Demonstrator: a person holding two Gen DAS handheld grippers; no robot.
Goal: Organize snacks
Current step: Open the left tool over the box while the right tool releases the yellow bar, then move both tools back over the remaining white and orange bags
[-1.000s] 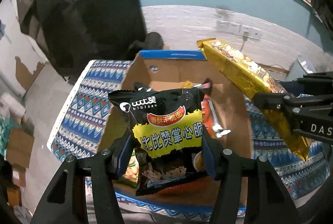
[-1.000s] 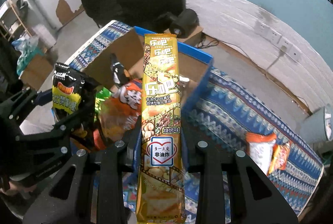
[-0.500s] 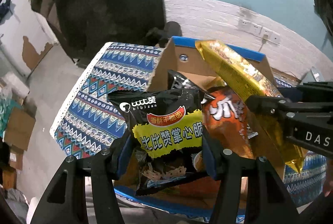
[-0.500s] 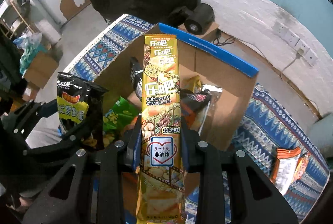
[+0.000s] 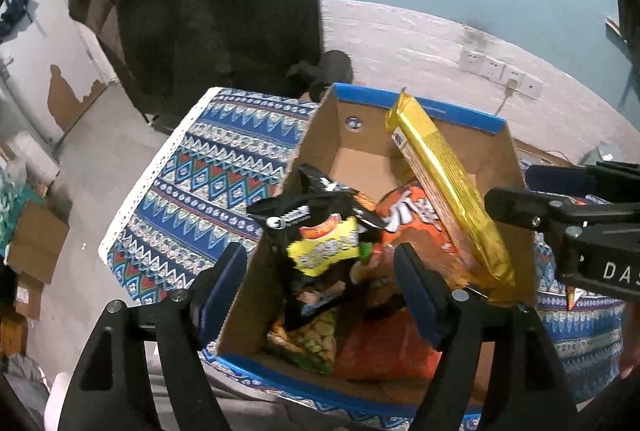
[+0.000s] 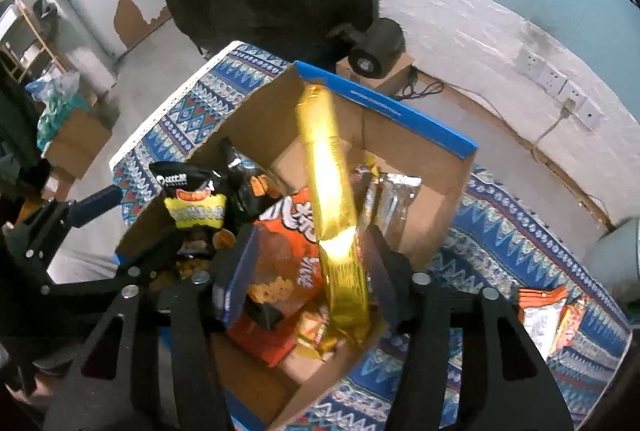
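Note:
A cardboard box [image 5: 460,119] with a blue rim stands on a patterned tablecloth and holds several snack bags. My left gripper [image 5: 320,279] is open above its near left corner. The black and yellow snack bag [image 5: 320,235] is free of the pads and drops into the box. My right gripper [image 6: 308,267] is open over the box. The long gold snack pack [image 6: 332,191] stands loose between its spread fingers, its lower end among the bags. It also shows in the left wrist view [image 5: 444,187]. An orange bag [image 6: 292,255] lies under it.
The blue patterned tablecloth [image 5: 224,167] covers the table around the box. Two small orange and white snack packs [image 6: 548,315] lie on the cloth to the right. A dark coat hangs behind the table. Cardboard boxes [image 5: 36,243] sit on the floor at left.
Both grippers opened. The black and yellow bag left my left gripper and falls into the box. The gold pack came loose from my right gripper and tipped into the box.

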